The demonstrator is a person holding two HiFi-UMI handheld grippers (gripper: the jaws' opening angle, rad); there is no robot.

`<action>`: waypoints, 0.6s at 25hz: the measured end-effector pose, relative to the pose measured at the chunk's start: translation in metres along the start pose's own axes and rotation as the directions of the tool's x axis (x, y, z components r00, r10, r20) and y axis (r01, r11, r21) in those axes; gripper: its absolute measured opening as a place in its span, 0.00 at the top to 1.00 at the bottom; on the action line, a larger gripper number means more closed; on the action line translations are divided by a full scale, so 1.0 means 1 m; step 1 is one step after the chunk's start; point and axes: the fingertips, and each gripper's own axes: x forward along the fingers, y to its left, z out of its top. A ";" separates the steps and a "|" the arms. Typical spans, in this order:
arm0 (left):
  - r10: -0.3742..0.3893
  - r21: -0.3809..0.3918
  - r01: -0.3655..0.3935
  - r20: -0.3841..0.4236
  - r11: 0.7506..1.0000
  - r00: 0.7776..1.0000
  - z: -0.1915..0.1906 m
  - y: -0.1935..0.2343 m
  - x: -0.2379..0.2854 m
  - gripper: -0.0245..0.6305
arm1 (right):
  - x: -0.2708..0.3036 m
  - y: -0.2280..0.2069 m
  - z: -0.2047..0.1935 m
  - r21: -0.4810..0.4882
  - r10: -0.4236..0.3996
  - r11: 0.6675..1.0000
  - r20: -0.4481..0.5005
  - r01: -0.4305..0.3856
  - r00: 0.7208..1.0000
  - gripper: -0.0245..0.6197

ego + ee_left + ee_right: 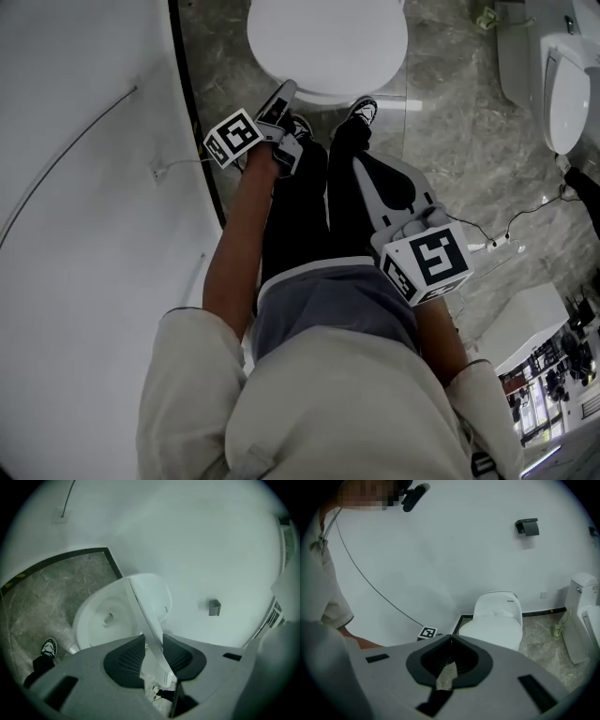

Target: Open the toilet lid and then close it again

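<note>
The white toilet [328, 47] stands at the top of the head view, and its lid [140, 604] is lifted partway at a slant above the open bowl [101, 620]. My left gripper [153, 641] is shut on the lid's front edge, with a dark pad pressing on each side. Seen from the head, that gripper [285, 91] reaches to the toilet's near rim. My right gripper [450, 638] is shut with nothing in it. It hangs [373, 169] away from the toilet, over the person's right leg. The right gripper view shows the toilet [497, 620] ahead.
A curved white wall [84, 187] with a thin cable runs along the left. A second white fixture [567, 84] stands at the right. A power strip [497, 246] and cords lie on the marble floor. The person's shoes [364, 110] stand before the toilet. A paper holder [527, 526] hangs on the wall.
</note>
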 end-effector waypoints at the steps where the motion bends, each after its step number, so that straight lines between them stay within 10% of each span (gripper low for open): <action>1: 0.001 -0.006 -0.001 0.001 1.000 1.000 0.001 -0.003 0.000 0.80 | -0.001 0.002 0.001 0.000 0.001 1.000 0.001 -0.001 1.000 0.95; 15: -0.034 -0.018 0.035 0.040 0.999 0.999 0.025 -0.042 0.003 0.80 | -0.012 0.018 0.027 -0.045 0.010 0.999 0.019 -0.009 1.000 0.95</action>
